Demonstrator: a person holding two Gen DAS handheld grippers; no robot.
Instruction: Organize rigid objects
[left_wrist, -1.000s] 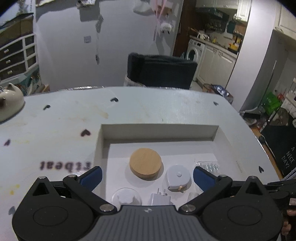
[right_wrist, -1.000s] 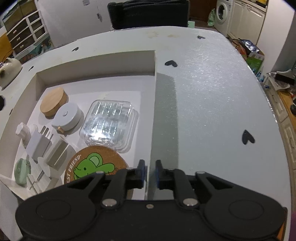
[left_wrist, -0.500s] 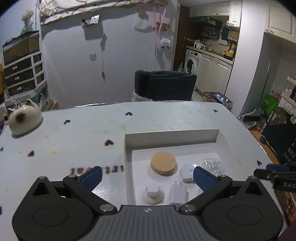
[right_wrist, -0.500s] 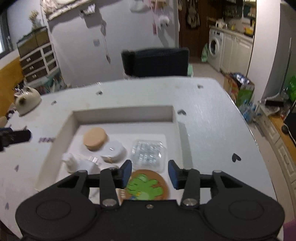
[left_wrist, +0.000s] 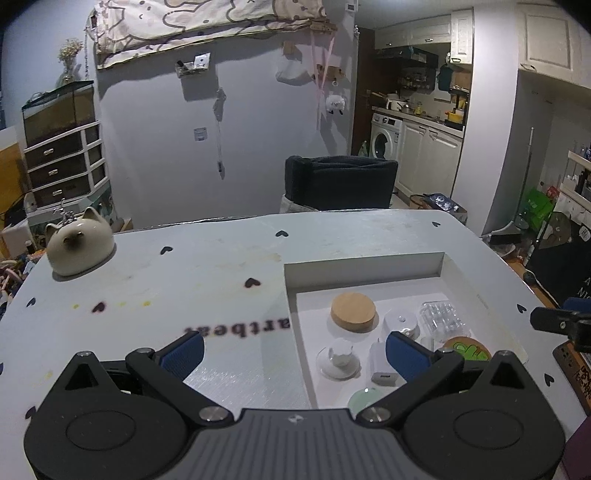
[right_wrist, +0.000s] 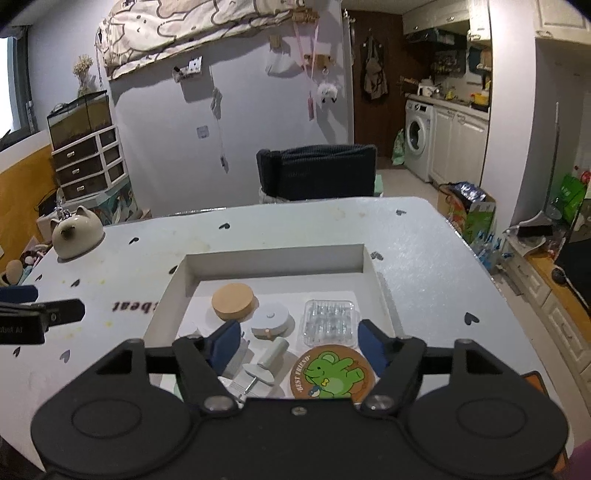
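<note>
Left wrist view: the left gripper (left_wrist: 293, 350) hangs above the table (left_wrist: 184, 273) with its blue pads wide apart and nothing between them. Its left pad sits over the bare tabletop, its right pad over the white tray (left_wrist: 364, 264) at the right. In the tray a wooden disc (left_wrist: 353, 312) lies far left, a round white case (left_wrist: 402, 322) just right of it, and a clear blister pack (left_wrist: 441, 320) further right. Nearer are a small dish (left_wrist: 339, 363), a white plug (left_wrist: 380, 363) and a green-bear coaster (left_wrist: 467, 349). A cat-shaped teapot (left_wrist: 79, 242) stands at the table's far left. The right gripper's tip (left_wrist: 561, 325) shows at the right edge.

Right wrist view: the right gripper (right_wrist: 295, 345) hovers over the tray's (right_wrist: 275, 254) near side; its jaws have just been opening and now stand apart, gripping nothing. Below and between the pads lie the coaster (right_wrist: 330, 373), the pack (right_wrist: 330, 321), the case (right_wrist: 269, 319) and a small roller (right_wrist: 271, 352). The disc (right_wrist: 232, 301) lies farther left. The teapot (right_wrist: 75, 236) is far left, and the left gripper's tip (right_wrist: 40, 314) shows at the left edge.
</note>
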